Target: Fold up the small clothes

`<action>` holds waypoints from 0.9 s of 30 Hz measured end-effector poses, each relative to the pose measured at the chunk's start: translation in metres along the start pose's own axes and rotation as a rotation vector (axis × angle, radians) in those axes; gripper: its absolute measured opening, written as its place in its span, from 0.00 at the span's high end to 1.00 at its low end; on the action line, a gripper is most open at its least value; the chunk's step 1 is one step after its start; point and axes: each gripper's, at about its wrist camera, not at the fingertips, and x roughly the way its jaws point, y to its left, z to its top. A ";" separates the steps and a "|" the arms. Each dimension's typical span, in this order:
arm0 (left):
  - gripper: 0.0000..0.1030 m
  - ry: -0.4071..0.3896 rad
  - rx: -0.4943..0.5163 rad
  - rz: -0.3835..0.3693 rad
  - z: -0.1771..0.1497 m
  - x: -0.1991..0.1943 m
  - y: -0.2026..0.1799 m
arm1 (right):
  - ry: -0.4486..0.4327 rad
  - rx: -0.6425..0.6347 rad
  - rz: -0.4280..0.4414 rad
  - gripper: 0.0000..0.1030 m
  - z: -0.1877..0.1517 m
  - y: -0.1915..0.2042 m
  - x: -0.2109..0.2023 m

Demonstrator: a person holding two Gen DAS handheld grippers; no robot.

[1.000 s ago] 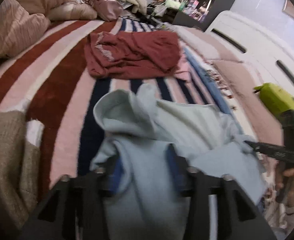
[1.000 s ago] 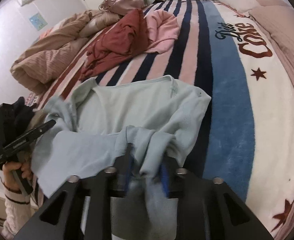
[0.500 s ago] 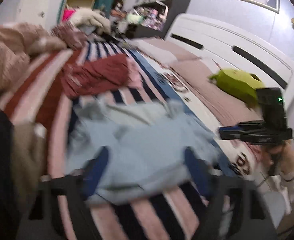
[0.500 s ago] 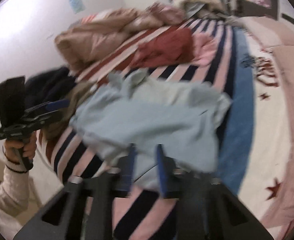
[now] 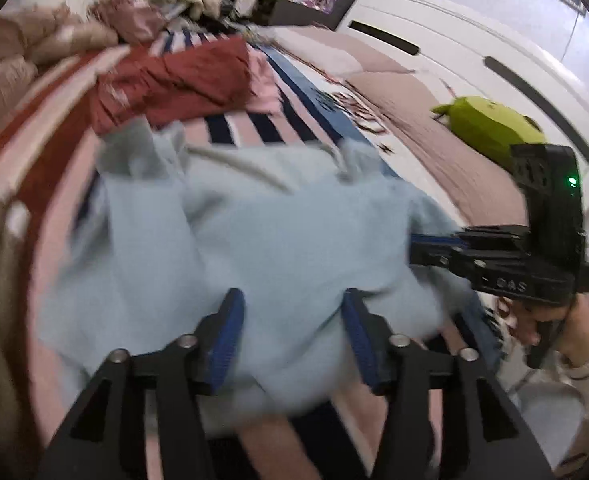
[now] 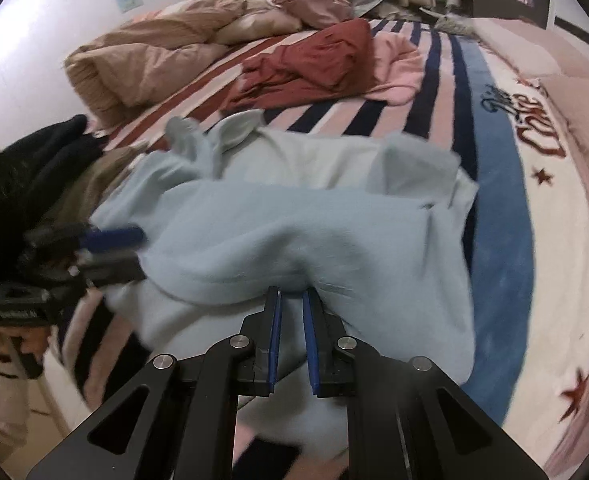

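A light blue garment (image 5: 262, 232) lies spread and partly doubled over on the striped bed blanket; it also shows in the right wrist view (image 6: 294, 216). My left gripper (image 5: 290, 308) is open, its blue pads apart over the garment's near edge. My right gripper (image 6: 292, 300) has its pads close together pinching a fold at the garment's near hem. Each gripper shows in the other's view, the right one (image 5: 434, 248) at the cloth's right side, the left one (image 6: 110, 240) at its left.
A dark red garment (image 5: 174, 80) and a pink one (image 6: 398, 64) lie further up the bed. Tan duvets (image 6: 142, 60) are piled at the far left. A green plush (image 5: 490, 128) sits by the white headboard (image 5: 474, 40). Dark clothes (image 6: 26, 176) lie left.
The left gripper has let go of the blue garment and opened. The garment was pulled toward the near bed edge and laid flatter. Both views shifted.
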 end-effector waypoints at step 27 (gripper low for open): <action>0.56 0.151 0.263 0.191 -0.021 -0.004 0.022 | -0.075 -0.006 -0.151 0.50 0.067 -0.058 0.001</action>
